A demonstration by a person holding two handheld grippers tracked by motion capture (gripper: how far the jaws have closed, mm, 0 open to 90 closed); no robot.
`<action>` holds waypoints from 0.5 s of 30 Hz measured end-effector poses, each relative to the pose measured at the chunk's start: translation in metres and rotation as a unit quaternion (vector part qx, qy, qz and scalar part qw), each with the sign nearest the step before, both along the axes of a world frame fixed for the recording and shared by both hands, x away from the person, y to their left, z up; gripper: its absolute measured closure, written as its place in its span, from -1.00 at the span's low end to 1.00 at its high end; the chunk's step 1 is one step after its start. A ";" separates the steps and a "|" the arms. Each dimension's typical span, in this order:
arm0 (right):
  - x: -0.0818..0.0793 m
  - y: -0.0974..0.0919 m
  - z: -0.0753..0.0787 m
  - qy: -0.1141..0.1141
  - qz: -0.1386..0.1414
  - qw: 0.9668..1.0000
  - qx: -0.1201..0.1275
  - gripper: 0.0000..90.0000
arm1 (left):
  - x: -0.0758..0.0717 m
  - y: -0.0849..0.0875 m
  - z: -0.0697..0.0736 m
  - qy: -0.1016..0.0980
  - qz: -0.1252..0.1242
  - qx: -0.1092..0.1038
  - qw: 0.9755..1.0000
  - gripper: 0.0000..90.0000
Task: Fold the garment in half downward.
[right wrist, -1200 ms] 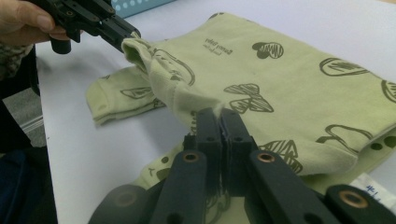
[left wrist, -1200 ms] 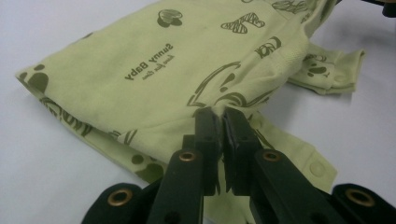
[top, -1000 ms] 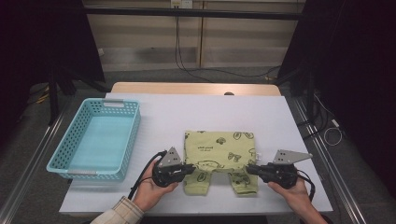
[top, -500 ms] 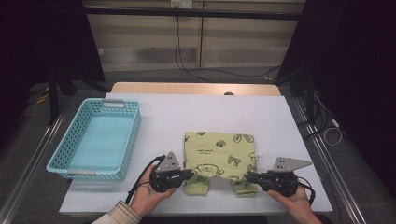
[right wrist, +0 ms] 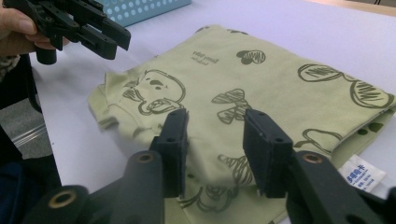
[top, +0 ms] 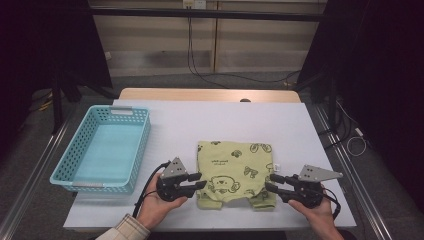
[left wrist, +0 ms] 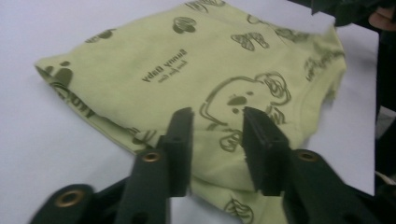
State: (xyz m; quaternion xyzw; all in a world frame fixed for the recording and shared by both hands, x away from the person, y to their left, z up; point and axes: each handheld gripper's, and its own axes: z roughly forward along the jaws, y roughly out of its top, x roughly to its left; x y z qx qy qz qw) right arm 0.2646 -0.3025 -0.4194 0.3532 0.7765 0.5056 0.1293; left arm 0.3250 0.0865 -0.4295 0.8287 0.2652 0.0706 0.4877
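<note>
A pale green baby garment (top: 235, 172) with dark bear and bow prints lies folded on the white table (top: 200, 120). My left gripper (top: 200, 181) sits at the garment's near left edge. Its jaws have just been opening and stand apart (left wrist: 215, 126), with the cloth (left wrist: 187, 70) lying past the tips and nothing pinched. My right gripper (top: 272, 182) is at the near right edge. Its jaws have also just been opening (right wrist: 215, 126) and stand over the cloth (right wrist: 261, 79) without pressing on it. The left gripper (right wrist: 100, 35) shows across the garment in the right gripper view.
A light blue plastic basket (top: 120, 111) stands empty on the table's left side. A small white label (right wrist: 362, 173) sticks out at the garment's right edge. Cables run along the floor behind the table, and metal rails line both sides.
Both grippers were shut on the garment's near corners and drew them toward the near edge. Their jaws now stand apart and the cloth lies flat, folded shorter.
</note>
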 end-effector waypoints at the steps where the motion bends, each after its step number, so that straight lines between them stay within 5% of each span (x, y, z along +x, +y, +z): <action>1: 0.001 0.000 0.000 -0.003 0.000 1.000 -0.001 0.23 | 0.001 0.000 -0.001 -0.004 0.010 0.002 1.000 0.10; 6: 0.002 0.002 -0.001 0.001 -0.009 1.000 -0.009 -0.03 | 0.008 0.003 -0.003 -0.006 0.052 -0.014 0.999 -0.33; 15: 0.009 0.008 0.000 -0.015 -0.020 1.000 0.005 -0.43 | 0.013 0.007 -0.001 -0.027 0.066 -0.032 0.997 -0.76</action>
